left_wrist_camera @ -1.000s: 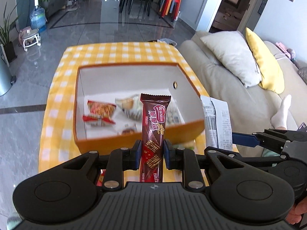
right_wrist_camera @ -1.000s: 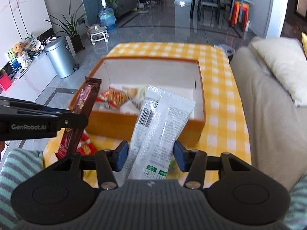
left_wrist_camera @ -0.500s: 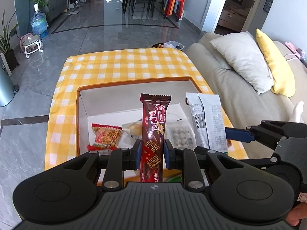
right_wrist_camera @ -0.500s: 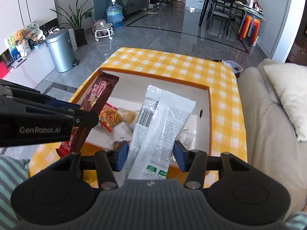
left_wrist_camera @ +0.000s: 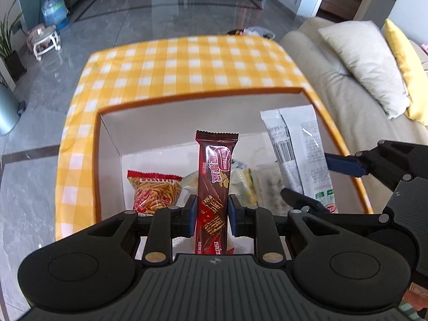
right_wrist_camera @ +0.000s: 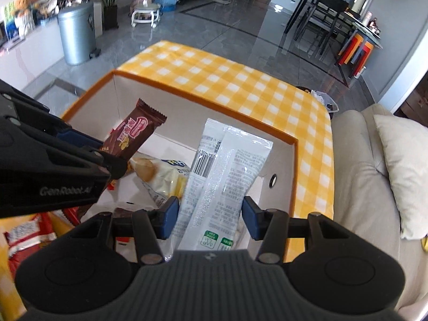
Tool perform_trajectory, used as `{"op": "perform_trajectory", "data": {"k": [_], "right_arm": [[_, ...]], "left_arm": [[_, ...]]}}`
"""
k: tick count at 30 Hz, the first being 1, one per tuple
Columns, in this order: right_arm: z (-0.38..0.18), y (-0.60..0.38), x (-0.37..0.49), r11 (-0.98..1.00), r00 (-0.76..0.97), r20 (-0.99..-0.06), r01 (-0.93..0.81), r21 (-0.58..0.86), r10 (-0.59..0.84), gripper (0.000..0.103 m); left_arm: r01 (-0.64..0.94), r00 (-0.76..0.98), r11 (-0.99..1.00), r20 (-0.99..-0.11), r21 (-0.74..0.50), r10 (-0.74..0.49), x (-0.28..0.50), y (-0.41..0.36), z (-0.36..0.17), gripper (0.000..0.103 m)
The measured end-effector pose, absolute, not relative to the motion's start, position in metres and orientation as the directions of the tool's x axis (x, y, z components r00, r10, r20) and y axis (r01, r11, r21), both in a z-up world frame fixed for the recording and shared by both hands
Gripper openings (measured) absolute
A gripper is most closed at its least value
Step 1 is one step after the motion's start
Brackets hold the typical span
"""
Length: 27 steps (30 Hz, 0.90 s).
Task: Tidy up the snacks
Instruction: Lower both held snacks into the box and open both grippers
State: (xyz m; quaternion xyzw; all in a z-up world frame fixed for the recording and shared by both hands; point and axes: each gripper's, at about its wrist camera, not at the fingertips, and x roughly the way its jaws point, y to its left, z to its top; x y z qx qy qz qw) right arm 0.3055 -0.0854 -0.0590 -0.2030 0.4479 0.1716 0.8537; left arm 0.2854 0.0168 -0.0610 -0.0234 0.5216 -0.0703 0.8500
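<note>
Gripping the brown chocolate wafer bar (left_wrist_camera: 213, 187) between nearly closed pads, the left gripper (left_wrist_camera: 211, 215) holds it upright above the white-lined orange box (left_wrist_camera: 171, 100), with the red noodle snack packet (left_wrist_camera: 153, 190) at 9 o'clock from the bar on the box floor. At 3 o'clock, the right gripper (right_wrist_camera: 210, 212) stands about half open, its blue pads pressing both edges of the white snack pouch (right_wrist_camera: 224, 176), which also hangs over the box interior. The box sits on the yellow checked tablecloth (left_wrist_camera: 192, 64).

Compared with the frame one second ago, both held items were then in front of the near box wall; both now sit over the box interior, lower and further forward. Neither grip has changed width.
</note>
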Motion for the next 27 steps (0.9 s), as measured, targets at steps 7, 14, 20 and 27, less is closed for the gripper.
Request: {"op": "perform_trajectory", "data": {"k": [7,14,20,27], "right_arm": [[-0.085,-0.074,0.321,0.808,0.519,-0.854,-0.517,-0.282,0.034,0.049],[-0.107,-0.065,0.326,0.758,0.514,-0.857,-0.546,-0.357,-0.034,0.049],[-0.119,-0.064,0.328,0.740,0.484,-0.873,-0.568,-0.360,-0.054,0.050],[-0.124,-0.069,0.331,0.743,0.461,-0.884,-0.568,-0.354,-0.069,0.050]], "left_arm": [[0.066,0.365,0.990,-0.921,-0.122,-0.138,0.306,0.020,-0.089,0.025],[0.072,0.315,0.992,-0.941,-0.105,-0.122,0.317,0.015,-0.106,0.025],[0.056,0.294,0.994,-0.950,-0.096,-0.109,0.323,0.016,-0.115,0.025],[0.033,0.285,0.996,-0.954,-0.082,-0.088,0.326,0.020,-0.118,0.027]]}}
